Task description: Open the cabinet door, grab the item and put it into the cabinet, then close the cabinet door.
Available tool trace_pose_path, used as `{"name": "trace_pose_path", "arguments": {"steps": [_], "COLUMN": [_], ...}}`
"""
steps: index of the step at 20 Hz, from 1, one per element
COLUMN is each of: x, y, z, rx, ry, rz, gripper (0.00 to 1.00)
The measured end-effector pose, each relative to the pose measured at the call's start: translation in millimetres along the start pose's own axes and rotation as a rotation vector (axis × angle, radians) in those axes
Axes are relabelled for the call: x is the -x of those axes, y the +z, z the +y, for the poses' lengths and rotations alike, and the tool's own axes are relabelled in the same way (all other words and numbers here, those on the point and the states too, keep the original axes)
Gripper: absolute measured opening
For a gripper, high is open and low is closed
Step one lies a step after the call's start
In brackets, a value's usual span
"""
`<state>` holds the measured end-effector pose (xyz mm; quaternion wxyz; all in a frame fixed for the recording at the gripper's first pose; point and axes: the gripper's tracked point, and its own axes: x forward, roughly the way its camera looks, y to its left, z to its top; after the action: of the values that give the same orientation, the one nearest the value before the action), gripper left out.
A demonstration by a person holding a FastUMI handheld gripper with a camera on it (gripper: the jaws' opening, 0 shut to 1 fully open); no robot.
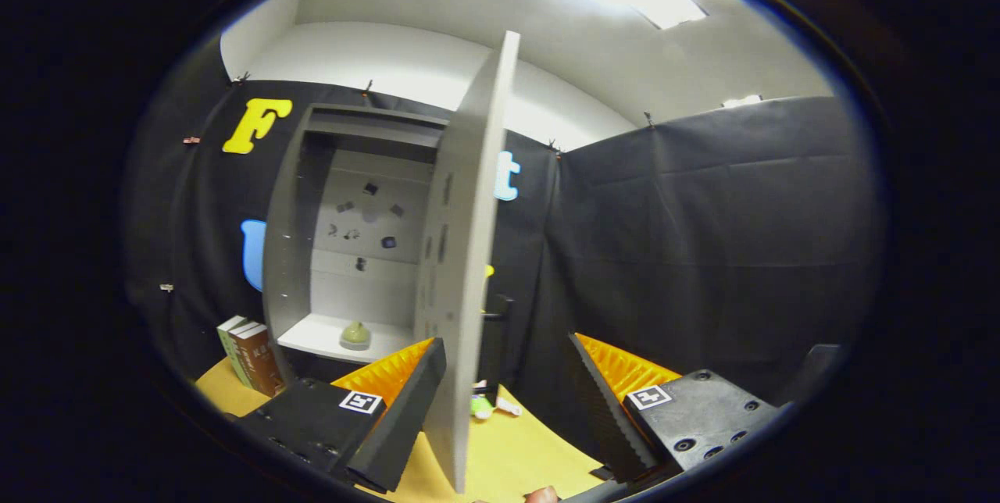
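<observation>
We are holding the gripper [500, 378] wide open and empty, its two fingers standing either side of the free edge of the cabinet door [469, 253], which is swung out edge-on toward us. Neither finger is pressing on the panel; the left one is sitting just beside its inner face, the right one well apart from it.

The item [355, 336], a small pale-green thing, is sitting inside the cabinet [293, 214] on the lower shelf [320, 335], so we are judging that only the closing is left.

The risks we are seeing: pushing with the door between the fingers could let the thin edge slide and jam against a finger instead of swinging. The dark handle [498, 331] on the door's far face is standing near the right finger's path and could snag it. A small green-and-white object [488, 405] is lying on the bench [508, 448] just past the door's foot, though it should be clear of the closing sweep. The books [251, 354] beside the cabinet are well out of the way.
</observation>
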<state>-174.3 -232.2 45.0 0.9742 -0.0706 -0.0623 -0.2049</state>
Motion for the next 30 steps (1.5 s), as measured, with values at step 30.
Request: {"name": "trace_pose_path", "arguments": {"steps": [30], "x": [-38.0], "y": [-57.8], "z": [65.9], "rx": [-0.161], "ry": [0.198], "rz": [0.192], "gripper": [0.94]}}
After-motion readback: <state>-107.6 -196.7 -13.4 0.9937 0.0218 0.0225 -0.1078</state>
